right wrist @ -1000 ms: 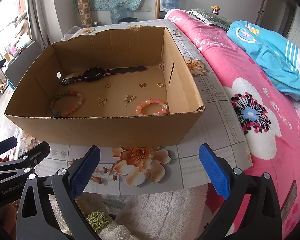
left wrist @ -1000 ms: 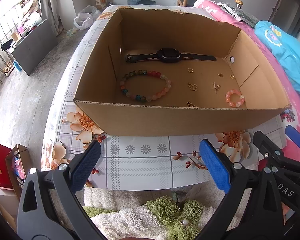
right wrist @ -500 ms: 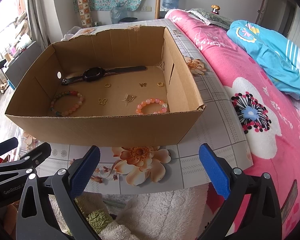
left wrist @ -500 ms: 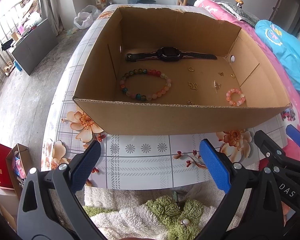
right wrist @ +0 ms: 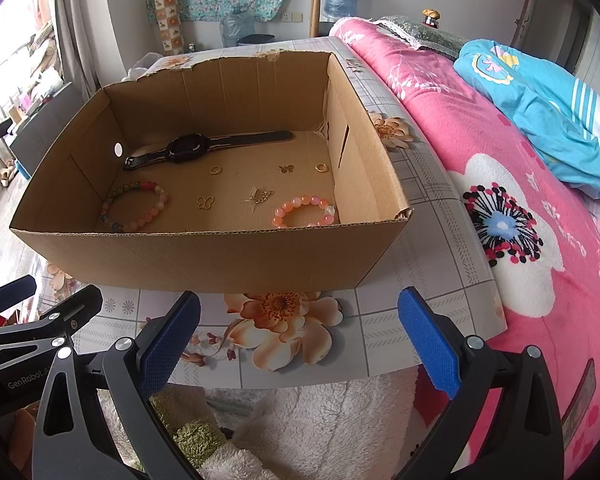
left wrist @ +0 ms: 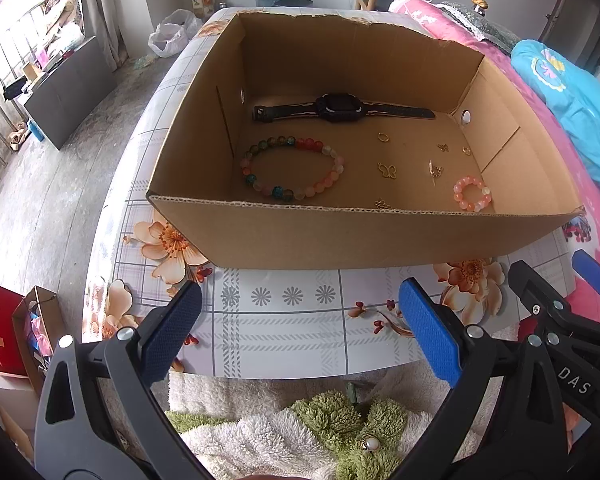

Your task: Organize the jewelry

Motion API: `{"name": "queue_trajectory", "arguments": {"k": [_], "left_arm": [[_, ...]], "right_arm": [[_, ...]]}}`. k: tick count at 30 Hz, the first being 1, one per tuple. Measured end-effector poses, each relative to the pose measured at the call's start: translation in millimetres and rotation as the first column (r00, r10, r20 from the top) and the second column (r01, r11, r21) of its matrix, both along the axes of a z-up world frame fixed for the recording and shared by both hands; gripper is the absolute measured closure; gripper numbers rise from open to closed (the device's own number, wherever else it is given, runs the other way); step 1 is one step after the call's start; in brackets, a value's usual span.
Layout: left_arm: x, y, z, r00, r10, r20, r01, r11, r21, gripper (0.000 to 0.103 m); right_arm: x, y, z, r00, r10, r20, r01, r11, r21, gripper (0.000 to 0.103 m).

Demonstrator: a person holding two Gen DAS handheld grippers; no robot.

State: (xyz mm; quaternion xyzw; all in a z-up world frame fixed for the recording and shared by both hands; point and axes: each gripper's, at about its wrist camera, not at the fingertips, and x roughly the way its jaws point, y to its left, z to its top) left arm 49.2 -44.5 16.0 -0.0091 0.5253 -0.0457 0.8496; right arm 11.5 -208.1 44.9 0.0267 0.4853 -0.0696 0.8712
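An open cardboard box [left wrist: 340,236] [right wrist: 204,260] stands on a floral-patterned table. Inside lie a black watch [left wrist: 342,109] [right wrist: 188,148], a large multicoloured bead bracelet [left wrist: 292,168] [right wrist: 134,204], a small pink bead bracelet [left wrist: 472,193] [right wrist: 305,211], and several small gold pieces, among them a butterfly charm [left wrist: 388,171] [right wrist: 205,202] and rings. My left gripper [left wrist: 300,332] is open and empty in front of the box's near wall. My right gripper [right wrist: 300,336] is open and empty beside it, at the box's right front.
A pink flowered bed cover [right wrist: 520,208] with a blue blanket [right wrist: 540,108] lies right of the table. A white and green fluffy cloth [left wrist: 300,428] lies below the table's front edge. Paper bags [left wrist: 16,332] stand on the floor at the left.
Both grippers have stayed open and almost still. The views have shifted very slightly, and the jewelry in the box has not moved.
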Motion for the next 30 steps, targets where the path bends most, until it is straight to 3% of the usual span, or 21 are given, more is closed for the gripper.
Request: {"name": "queue_trajectory", "arguments": {"k": [30], "left_arm": [[-0.1,2.0,-0.2,1.0,0.0,-0.003,0.0,1.0,-0.001,0.008]], "right_arm": [[0.0,0.5,0.1,1.0,0.002,0.0,-0.002,1.0,0.0,0.007]]}}
